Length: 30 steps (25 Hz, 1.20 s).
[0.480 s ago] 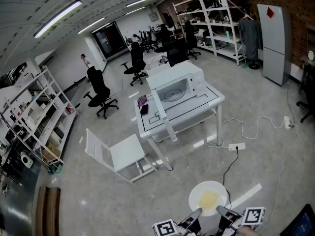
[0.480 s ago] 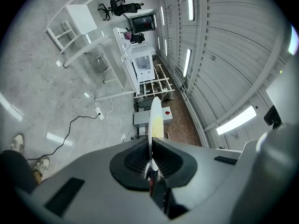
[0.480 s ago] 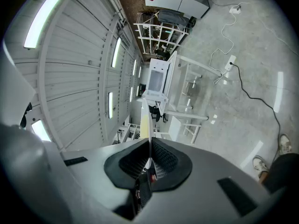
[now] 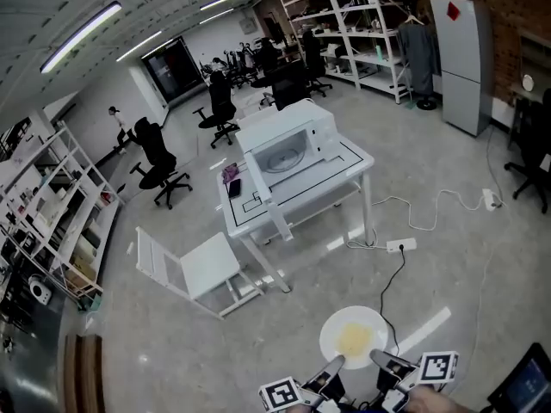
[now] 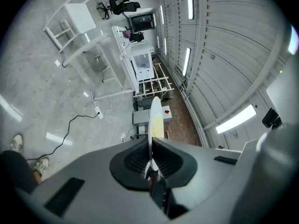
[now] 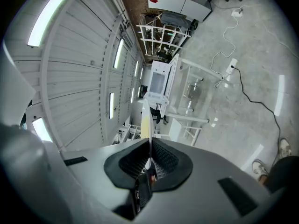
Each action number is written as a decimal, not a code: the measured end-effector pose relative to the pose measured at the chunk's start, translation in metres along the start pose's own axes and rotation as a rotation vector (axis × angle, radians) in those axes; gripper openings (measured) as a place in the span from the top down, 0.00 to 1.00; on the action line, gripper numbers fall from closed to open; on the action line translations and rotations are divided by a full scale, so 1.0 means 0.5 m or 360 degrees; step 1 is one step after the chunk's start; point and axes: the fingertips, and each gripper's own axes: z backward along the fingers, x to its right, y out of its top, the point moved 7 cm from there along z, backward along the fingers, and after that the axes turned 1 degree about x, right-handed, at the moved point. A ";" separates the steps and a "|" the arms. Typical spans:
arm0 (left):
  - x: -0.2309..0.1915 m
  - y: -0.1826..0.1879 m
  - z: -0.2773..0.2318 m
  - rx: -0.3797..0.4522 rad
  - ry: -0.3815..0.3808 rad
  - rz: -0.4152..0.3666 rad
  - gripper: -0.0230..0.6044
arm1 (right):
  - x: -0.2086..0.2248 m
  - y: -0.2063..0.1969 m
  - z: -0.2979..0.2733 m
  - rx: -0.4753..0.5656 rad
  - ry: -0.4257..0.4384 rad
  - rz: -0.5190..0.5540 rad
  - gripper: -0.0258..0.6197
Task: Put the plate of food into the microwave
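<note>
The left claw (image 4: pixel 336 366) clamps the plate (image 4: pixel 332 332) of yellow food (image 4: pixel 355 341) at its 7 o'clock rim; the right claw (image 4: pixel 379 360) clamps the rim at 5 o'clock. The plate hangs level above the floor (image 4: pixel 448 256), well apart from the open microwave (image 4: pixel 284 149) on the tabletop (image 4: pixel 349 169) at 11 o'clock.

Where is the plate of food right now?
The plate sits bottom centre in the head view, over the floor, gripped at its near rim by the left hand-held gripper and right hand-held gripper, far from the microwave.
</note>
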 end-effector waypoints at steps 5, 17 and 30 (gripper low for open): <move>0.002 -0.007 -0.011 -0.0024 0.0010 -0.0014 0.94 | -0.017 0.007 0.000 0.0035 0.0131 -0.0052 0.94; 0.017 -0.052 -0.076 -0.0017 0.0012 0.0046 0.94 | 0.016 0.056 0.057 0.0037 0.0038 -0.0084 0.94; 0.016 -0.115 -0.145 0.0023 0.0042 0.0077 0.94 | 0.057 0.116 0.123 -0.0014 -0.0002 -0.0102 0.94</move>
